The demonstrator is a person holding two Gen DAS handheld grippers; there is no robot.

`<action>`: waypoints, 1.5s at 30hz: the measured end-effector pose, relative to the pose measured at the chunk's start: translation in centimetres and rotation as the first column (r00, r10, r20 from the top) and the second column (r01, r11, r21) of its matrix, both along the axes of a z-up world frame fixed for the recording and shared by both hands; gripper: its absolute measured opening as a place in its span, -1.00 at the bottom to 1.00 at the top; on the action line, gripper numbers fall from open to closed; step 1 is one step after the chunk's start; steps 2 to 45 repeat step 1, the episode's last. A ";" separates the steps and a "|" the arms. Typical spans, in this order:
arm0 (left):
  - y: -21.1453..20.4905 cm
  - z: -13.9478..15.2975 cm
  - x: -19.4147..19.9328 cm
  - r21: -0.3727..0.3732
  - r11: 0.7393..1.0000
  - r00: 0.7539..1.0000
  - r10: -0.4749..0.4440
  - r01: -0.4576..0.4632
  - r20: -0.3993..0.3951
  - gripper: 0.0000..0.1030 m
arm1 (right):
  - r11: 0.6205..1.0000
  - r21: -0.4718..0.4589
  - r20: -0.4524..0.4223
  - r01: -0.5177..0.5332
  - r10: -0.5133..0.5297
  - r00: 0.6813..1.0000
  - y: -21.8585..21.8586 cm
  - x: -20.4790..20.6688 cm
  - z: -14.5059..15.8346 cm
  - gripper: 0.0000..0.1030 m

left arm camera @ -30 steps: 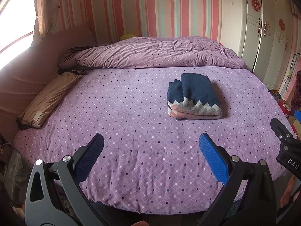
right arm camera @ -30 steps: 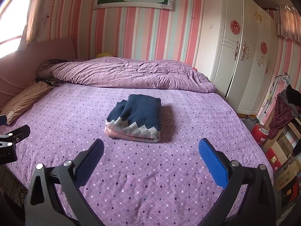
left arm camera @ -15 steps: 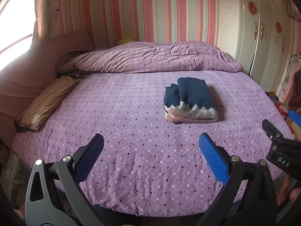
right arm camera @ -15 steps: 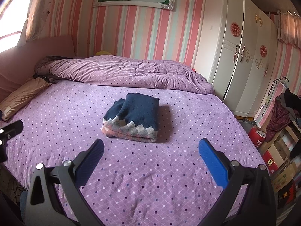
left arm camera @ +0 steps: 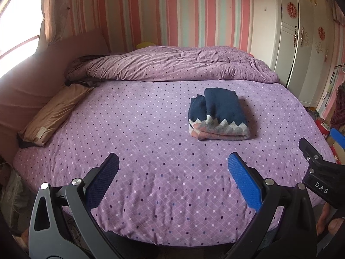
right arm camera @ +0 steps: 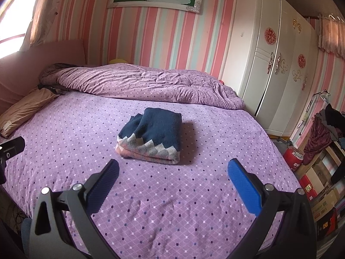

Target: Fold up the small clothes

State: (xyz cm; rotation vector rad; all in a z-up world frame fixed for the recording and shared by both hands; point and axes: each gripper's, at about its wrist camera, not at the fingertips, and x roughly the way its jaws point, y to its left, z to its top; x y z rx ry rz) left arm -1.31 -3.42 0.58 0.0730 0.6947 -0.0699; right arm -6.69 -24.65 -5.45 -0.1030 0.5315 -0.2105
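Both of your grippers are spread wide with nothing between the pads: the left gripper [left arm camera: 172, 168] hangs over the near edge of the bed, and the right gripper [right arm camera: 173, 172] hangs beside it, a little closer to the garment. Neither touches any cloth.

Ahead of them, the small sweater [right arm camera: 151, 137] lies on the purple bedsheet [right arm camera: 172, 205], roughly mid-bed and well apart from both sets of fingers. It sits as a compact bundle, navy on top with the grey-and-pink zigzag hem facing you. From the left view the sweater [left arm camera: 217, 115] shows a navy flap bulging off its left side, so the fold is a touch uneven, though the fisheye may exaggerate that.

Judging by this, the fold on this piece looks done, and you have nothing left but perhaps tucking that flap. No other loose small garment shows on the sheet; only the rolled duvet [right arm camera: 140, 82] at the far side and the tan pillow [left arm camera: 54, 114] to your left.
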 end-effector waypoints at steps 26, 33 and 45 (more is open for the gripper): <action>-0.1 0.0 0.0 -0.002 1.000 1.000 -0.007 0.007 -0.002 0.94 | 1.000 0.000 0.000 -0.002 0.002 1.000 0.0 0.0 0.0 0.96; -0.1 0.0 0.0 -0.002 1.000 1.000 -0.007 0.007 -0.002 0.94 | 1.000 0.000 0.000 -0.002 0.002 1.000 0.0 0.0 0.0 0.96; -0.1 0.0 0.0 -0.002 1.000 1.000 -0.007 0.007 -0.002 0.94 | 1.000 0.000 0.000 -0.002 0.002 1.000 0.0 0.0 0.0 0.96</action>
